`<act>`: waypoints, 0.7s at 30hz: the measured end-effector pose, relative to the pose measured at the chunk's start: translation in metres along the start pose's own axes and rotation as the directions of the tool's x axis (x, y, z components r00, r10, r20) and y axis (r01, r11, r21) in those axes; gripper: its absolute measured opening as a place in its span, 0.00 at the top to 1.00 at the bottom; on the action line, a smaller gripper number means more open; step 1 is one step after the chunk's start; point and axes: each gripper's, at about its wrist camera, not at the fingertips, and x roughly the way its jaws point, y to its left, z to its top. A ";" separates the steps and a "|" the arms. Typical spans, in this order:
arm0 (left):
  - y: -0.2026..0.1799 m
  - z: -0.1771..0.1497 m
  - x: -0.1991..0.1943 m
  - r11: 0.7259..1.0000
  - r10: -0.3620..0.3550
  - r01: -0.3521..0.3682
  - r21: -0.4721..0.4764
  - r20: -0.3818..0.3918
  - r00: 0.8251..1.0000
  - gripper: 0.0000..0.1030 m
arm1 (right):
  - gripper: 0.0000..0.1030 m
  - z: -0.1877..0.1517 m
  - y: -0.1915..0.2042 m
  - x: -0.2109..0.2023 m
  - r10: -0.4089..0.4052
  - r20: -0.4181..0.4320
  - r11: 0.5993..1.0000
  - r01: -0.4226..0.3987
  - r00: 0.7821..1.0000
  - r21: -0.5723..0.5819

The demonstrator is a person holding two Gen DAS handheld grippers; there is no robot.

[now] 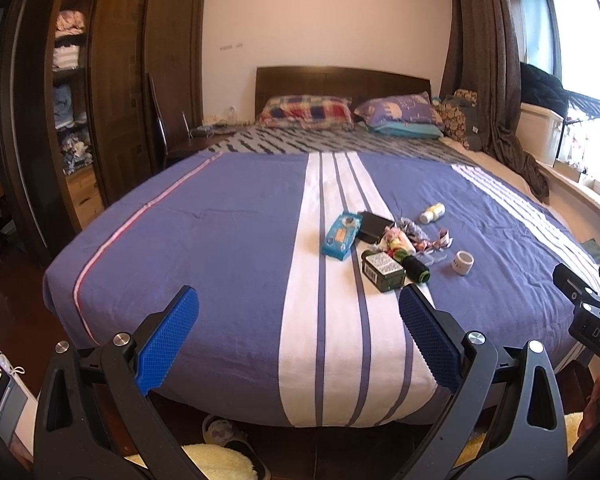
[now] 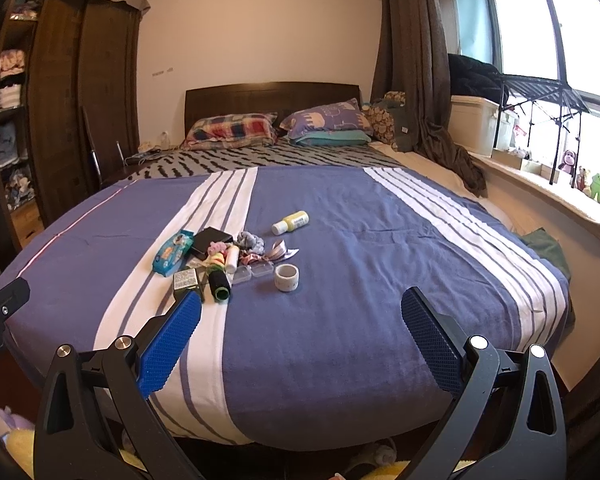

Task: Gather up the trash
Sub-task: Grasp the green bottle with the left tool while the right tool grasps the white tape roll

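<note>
A pile of small items lies on the blue striped bedspread [image 1: 220, 264]: a blue wipes pack [image 1: 341, 236], a black box [image 1: 374, 226], a dark green carton [image 1: 383, 271], a black spool [image 1: 417, 269], crumpled wrappers [image 1: 404, 240], a white tape roll [image 1: 464, 263] and a yellow bottle [image 1: 432, 213]. The same pile shows in the right wrist view, with the wipes pack [image 2: 173, 252], spool [image 2: 219, 285], tape roll [image 2: 287, 277] and bottle [image 2: 291, 222]. My left gripper [image 1: 299, 308] is open and empty at the foot of the bed. My right gripper [image 2: 301, 312] is open and empty too.
A dark wooden wardrobe [image 1: 112, 92] stands left of the bed. Pillows [image 1: 306, 110] lie at the headboard. A curtain [image 2: 416, 80] and a window ledge with toys [image 2: 592, 188] are on the right. Slippers [image 1: 224, 432] lie on the floor under the bed's foot.
</note>
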 end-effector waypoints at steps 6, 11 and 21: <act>-0.007 -0.006 0.044 1.000 -0.020 0.021 0.022 -0.062 0.998 0.08 | 0.03 -0.009 -0.007 0.044 -0.001 -0.061 1.000 0.003 0.998 0.024; -0.018 -0.015 0.084 0.998 -0.042 0.046 0.035 -0.108 0.993 0.08 | 0.03 -0.017 -0.009 0.089 0.005 -0.112 1.000 -0.003 0.994 0.020; -0.059 -0.033 0.165 0.986 -0.134 0.155 0.062 -0.258 0.957 0.17 | 0.22 -0.026 -0.002 0.184 0.103 -0.235 0.995 -0.102 0.966 0.015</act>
